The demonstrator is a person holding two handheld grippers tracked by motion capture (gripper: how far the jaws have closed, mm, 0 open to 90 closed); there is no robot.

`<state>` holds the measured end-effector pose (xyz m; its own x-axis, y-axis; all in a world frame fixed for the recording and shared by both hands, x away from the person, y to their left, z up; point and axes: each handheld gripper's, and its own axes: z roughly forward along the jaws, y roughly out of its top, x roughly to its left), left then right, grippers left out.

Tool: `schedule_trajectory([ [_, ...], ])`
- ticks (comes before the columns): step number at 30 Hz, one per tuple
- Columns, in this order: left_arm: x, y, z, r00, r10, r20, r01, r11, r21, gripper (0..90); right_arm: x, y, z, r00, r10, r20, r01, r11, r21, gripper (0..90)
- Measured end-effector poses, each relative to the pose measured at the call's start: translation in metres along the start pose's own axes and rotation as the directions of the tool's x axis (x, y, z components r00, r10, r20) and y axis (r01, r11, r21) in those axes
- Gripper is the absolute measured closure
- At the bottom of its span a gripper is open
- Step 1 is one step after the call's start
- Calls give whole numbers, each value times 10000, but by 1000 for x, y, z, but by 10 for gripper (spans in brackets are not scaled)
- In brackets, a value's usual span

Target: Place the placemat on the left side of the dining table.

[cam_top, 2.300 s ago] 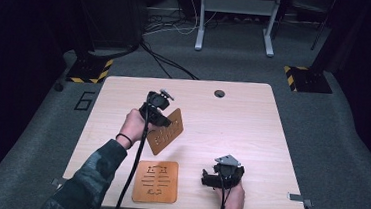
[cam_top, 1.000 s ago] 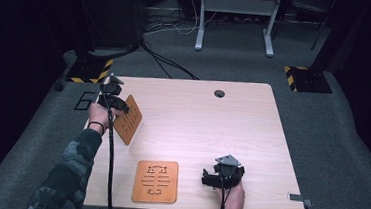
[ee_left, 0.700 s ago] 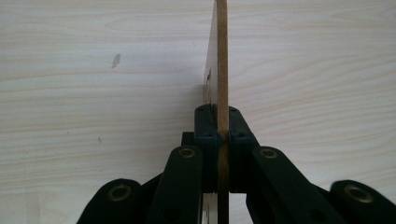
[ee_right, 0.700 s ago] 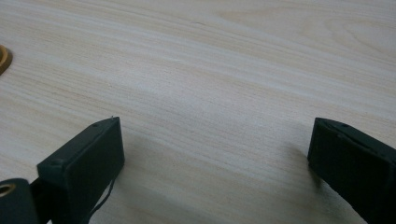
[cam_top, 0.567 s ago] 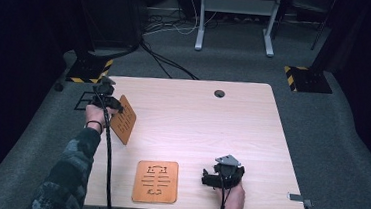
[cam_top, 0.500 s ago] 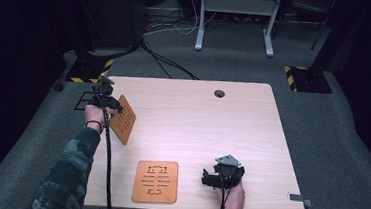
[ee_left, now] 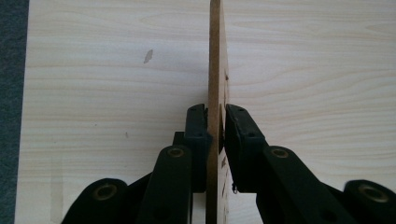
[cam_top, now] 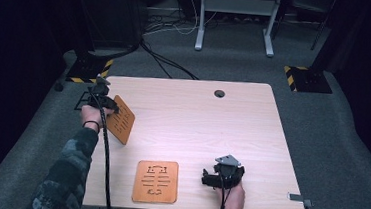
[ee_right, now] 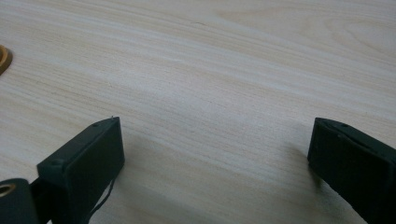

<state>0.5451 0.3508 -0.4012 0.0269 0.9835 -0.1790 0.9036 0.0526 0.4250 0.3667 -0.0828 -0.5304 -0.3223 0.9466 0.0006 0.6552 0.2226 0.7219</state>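
While gripper-held or flat: two wooden boards, two grippers.

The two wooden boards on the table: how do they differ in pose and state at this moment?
The board at the left edge stands tilted on its edge, while the board near the front lies flat. The left gripper has its jaws around the board at the left edge, a small gap showing at one pad as they have just been opening; nothing touches the board near the front, and the right gripper rests open beside it. Both are thin brown panels with cut slots.
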Motion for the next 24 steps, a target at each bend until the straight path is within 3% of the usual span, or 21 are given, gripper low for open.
schedule_trajectory([
  [15,15,-3,3,9993,100,-352,-92,9997,232,713,0,0,0,10000,-3,1,3,10000,1,29],
  [24,22,-4,5,9995,74,-319,-66,9997,251,680,0,0,0,10000,1,-1,-1,10000,2,29],
])
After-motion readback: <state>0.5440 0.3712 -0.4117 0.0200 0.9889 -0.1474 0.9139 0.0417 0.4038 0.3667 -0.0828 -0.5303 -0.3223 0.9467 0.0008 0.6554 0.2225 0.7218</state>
